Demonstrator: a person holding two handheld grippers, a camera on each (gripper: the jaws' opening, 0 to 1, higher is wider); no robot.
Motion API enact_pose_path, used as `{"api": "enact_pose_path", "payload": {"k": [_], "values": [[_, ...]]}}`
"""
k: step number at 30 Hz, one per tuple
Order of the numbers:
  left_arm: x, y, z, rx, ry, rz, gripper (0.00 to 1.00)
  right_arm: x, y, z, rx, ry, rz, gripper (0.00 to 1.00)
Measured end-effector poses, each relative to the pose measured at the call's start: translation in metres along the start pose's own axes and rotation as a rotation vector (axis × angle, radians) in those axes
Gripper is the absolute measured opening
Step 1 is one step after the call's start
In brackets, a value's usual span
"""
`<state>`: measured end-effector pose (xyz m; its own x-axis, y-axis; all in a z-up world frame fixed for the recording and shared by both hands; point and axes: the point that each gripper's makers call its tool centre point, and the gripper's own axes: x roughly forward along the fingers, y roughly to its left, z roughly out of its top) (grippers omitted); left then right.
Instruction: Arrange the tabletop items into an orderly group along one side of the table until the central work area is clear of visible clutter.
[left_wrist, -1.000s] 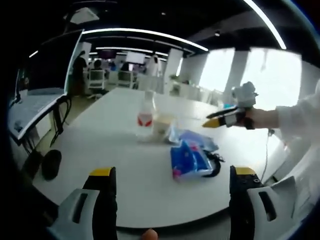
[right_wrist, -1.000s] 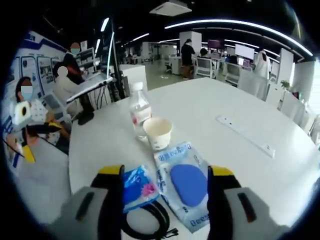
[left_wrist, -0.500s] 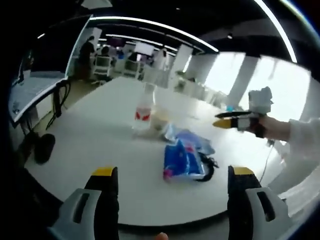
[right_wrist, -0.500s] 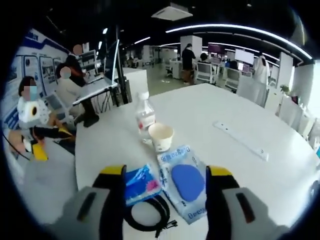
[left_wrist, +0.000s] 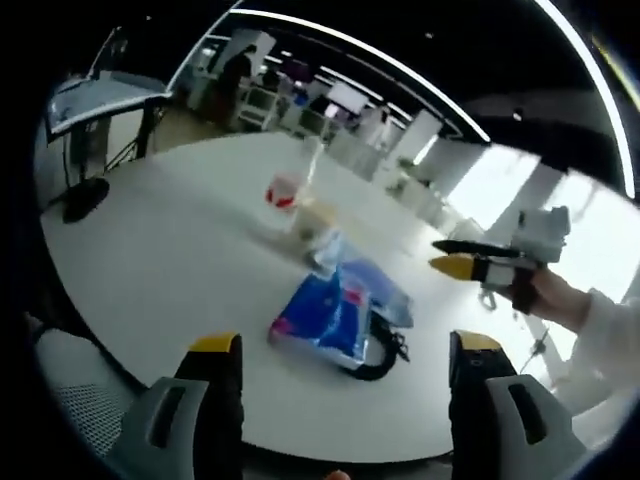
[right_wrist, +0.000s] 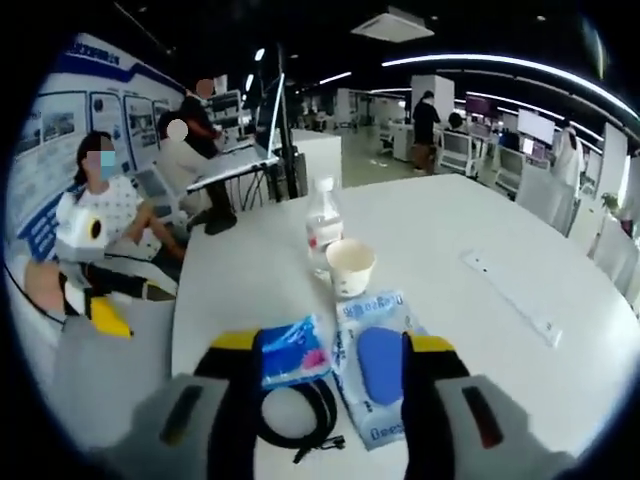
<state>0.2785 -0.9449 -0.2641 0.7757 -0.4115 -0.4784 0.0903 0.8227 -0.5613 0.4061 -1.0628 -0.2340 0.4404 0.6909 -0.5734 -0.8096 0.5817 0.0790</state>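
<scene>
A clear water bottle (left_wrist: 285, 190) with a red label, a paper cup (left_wrist: 312, 222), a blue tissue pack (left_wrist: 322, 315), a clear bag holding a blue pad (left_wrist: 372, 283) and a coiled black cable (left_wrist: 374, 356) sit clustered on the white table (left_wrist: 150, 250). My left gripper (left_wrist: 345, 343) is open, short of the cluster near the table edge. My right gripper (left_wrist: 462, 258) hangs to the right of the items. In the right gripper view, the bottle (right_wrist: 322, 228), cup (right_wrist: 350, 267), tissue pack (right_wrist: 293, 350), bag (right_wrist: 378, 360) and cable (right_wrist: 300, 415) lie before my open right gripper (right_wrist: 332, 345). The left gripper (right_wrist: 118, 302) is off the table's left edge.
A long white power strip (right_wrist: 505, 290) lies on the table's right side. A mesh chair (left_wrist: 70, 385) stands at the near edge. Desks, a laptop stand (right_wrist: 235, 165) and seated people are behind the table. Bare tabletop (right_wrist: 240, 275) spreads left of the bottle.
Both views have shifted and the left one has rolled, so the hands moved. The items lie where they were. Both grippers stay open and hold nothing.
</scene>
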Motion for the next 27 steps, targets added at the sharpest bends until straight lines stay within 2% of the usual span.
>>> {"api": "enact_pose_path", "payload": {"k": [2,6,11,15,18,22,24,27], "values": [[0.002,-0.001,-0.005,-0.027,0.006,0.024,0.8,0.004,0.001,-0.006,0.024,0.011,0.019,0.5],[0.011,-0.001,-0.008,-0.045,0.002,0.044,0.78,0.018,0.004,-0.014,-0.015,0.031,0.069,0.49],[0.023,0.0,-0.011,-0.049,0.003,0.085,0.76,0.027,0.003,-0.02,-0.021,0.058,0.111,0.47],[0.031,0.002,-0.018,-0.058,0.017,0.114,0.75,0.036,0.005,-0.026,-0.048,0.091,0.165,0.41],[0.037,0.007,-0.025,-0.116,0.02,0.138,0.71,0.044,0.001,-0.031,-0.044,0.11,0.174,0.38],[0.043,0.006,-0.033,-0.149,0.04,0.155,0.67,0.059,-0.002,-0.037,0.014,0.129,0.202,0.35],[0.045,0.01,-0.034,-0.157,0.044,0.172,0.66,0.066,-0.001,-0.039,0.015,0.138,0.217,0.33],[0.048,0.013,-0.031,-0.212,0.03,0.183,0.63,0.076,0.001,-0.043,0.002,0.155,0.225,0.32]]}}
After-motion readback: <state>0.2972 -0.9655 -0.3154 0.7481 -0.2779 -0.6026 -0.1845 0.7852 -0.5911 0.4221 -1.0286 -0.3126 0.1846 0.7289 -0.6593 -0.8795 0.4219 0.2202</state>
